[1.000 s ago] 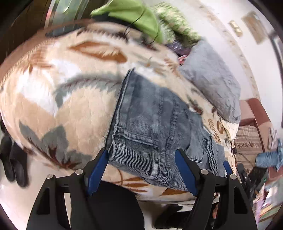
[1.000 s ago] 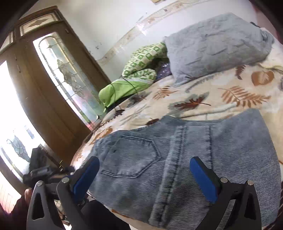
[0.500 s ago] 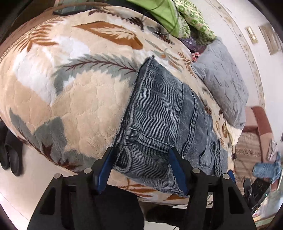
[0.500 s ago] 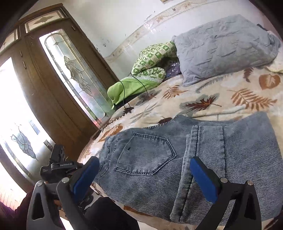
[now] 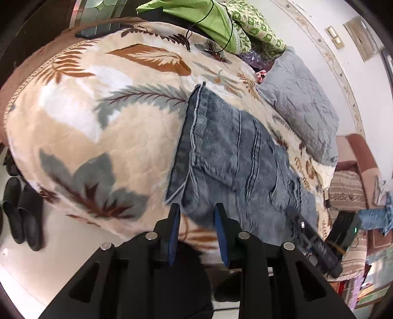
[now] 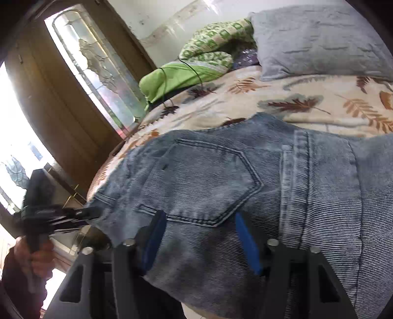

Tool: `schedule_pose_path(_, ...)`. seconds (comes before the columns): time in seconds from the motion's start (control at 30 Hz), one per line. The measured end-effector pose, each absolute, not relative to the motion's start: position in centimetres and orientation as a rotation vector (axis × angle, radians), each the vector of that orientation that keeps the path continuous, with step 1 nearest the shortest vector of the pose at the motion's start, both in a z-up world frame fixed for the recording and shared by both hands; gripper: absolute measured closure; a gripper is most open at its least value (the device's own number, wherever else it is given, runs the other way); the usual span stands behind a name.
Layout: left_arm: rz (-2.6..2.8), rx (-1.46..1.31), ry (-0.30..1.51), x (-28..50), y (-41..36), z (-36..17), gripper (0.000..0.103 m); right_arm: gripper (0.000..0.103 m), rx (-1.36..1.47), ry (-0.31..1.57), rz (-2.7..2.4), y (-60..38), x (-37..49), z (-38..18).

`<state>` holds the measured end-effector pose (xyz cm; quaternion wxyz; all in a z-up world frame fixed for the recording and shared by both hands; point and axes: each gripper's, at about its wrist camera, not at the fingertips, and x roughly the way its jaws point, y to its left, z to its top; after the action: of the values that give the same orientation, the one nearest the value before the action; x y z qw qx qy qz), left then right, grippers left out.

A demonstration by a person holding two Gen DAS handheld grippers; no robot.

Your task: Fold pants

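Folded blue denim pants [image 5: 235, 162] lie on a leaf-patterned blanket [image 5: 98, 127] over the bed. My left gripper [image 5: 196, 220] has narrowed onto the near edge of the pants at the bed's front; denim sits between its blue pads. In the right wrist view the pants [image 6: 245, 186] show a back pocket facing up. My right gripper [image 6: 199, 230] straddles the denim below the pocket, its jaws partly closed with fabric between them. The left gripper [image 6: 81, 216] shows at the left there, at the pants' corner.
A grey pillow [image 5: 302, 105] and green bedding [image 5: 221, 22] lie at the bed's far side. Black slippers [image 5: 19, 211] stand on the floor at the left. A wooden glass door [image 6: 81, 81] stands beyond the bed. A sofa [image 5: 353, 171] is at the right.
Both grippers have moved in onto the pants' near edge and their jaws have narrowed around the denim. The left one has closed much further than the right.
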<state>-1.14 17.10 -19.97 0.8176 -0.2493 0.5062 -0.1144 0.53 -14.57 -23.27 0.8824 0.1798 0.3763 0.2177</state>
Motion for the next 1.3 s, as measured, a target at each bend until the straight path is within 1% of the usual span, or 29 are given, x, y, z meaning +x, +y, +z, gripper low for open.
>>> schedule_pose_path(0.07, -0.255, -0.566, 1.126, -1.7, 17.0, -20.8, 0.066, 0.059, 0.358, 0.808, 0.428, -14.7, 0.8, -23.8)
schedule_pose_path(0.1, -0.260, -0.581, 1.134, -1.8, 16.9, -21.1, 0.065, 0.060, 0.346, 0.810, 0.420, -14.6, 0.8, -23.8)
schedule_pose_path(0.2, -0.261, -0.618, 1.149, -1.4, 16.3, -22.2, 0.061, 0.060, 0.315, 0.807, 0.414, -14.4, 0.6, -23.8)
schedule_pose_path(0.3, -0.287, -0.668, 1.173, -0.6, 15.4, -23.3, 0.060, 0.060, 0.336, 0.807, 0.422, -14.8, 0.4, -23.7)
schedule_pose_path(0.4, -0.325, -0.737, 1.118, 0.4, 15.0, -23.4, 0.060, 0.060, 0.358, 0.807, 0.430, -15.1, 0.2, -23.7)
schedule_pose_path(0.5, -0.323, -0.793, 1.108, 0.8, 15.2, -23.7, 0.060, 0.060, 0.366, 0.802, 0.431, -15.1, -0.1, -23.5)
schedule_pose_path(0.73, -0.272, -0.800, 1.060, -2.8, 17.5, -23.4, 0.058, 0.060, 0.402, 0.788, 0.450, -15.5, -0.2, -23.3)
schedule_pose_path(0.77, -0.264, -0.805, 1.049, -3.2, 17.7, -23.3, 0.056, 0.060, 0.398, 0.795, 0.447, -15.4, -0.1, -23.3)
schedule_pose_path(0.83, -0.251, -0.828, 0.998, -3.3, 17.8, -22.6, 0.043, 0.061, 0.397, 0.798, 0.445, -15.3, 0.1, -23.4)
schedule_pose_path(0.87, -0.252, -0.832, 0.978, -3.2, 17.8, -22.4, 0.032, 0.060, 0.401, 0.796, 0.447, -15.3, 0.1, -23.3)
schedule_pose_path(0.9, -0.252, -0.835, 0.966, -2.9, 17.7, -22.3, 0.029, 0.059, 0.403, 0.796, 0.449, -15.3, 0.2, -23.3)
schedule_pose_path(0.97, -0.290, -0.870, 0.945, -2.1, 17.3, -22.1, 0.028, 0.059, 0.400, 0.796, 0.449, -15.2, 0.2, -23.4)
schedule_pose_path(1.0, -0.302, -0.871, 0.941, -1.8, 17.0, -22.1, 0.022, 0.059, 0.400, 0.795, 0.450, -15.2, 0.2, -23.4)
schedule_pose_path(1.03, -0.296, -0.862, 0.946, -1.5, 16.8, -22.2, 0.019, 0.059, 0.399, 0.795, 0.453, -15.2, 0.1, -23.4)
schedule_pose_path(1.17, -0.263, -1.011, 0.976, -0.2, 17.0, -24.5, 0.018, 0.059, 0.405, 0.793, 0.460, -15.4, 0.1, -23.4)
schedule_pose_path(1.3, -0.270, -1.016, 0.944, 0.8, 16.7, -24.4, 0.019, 0.059, 0.397, 0.793, 0.457, -15.4, 0.0, -23.4)
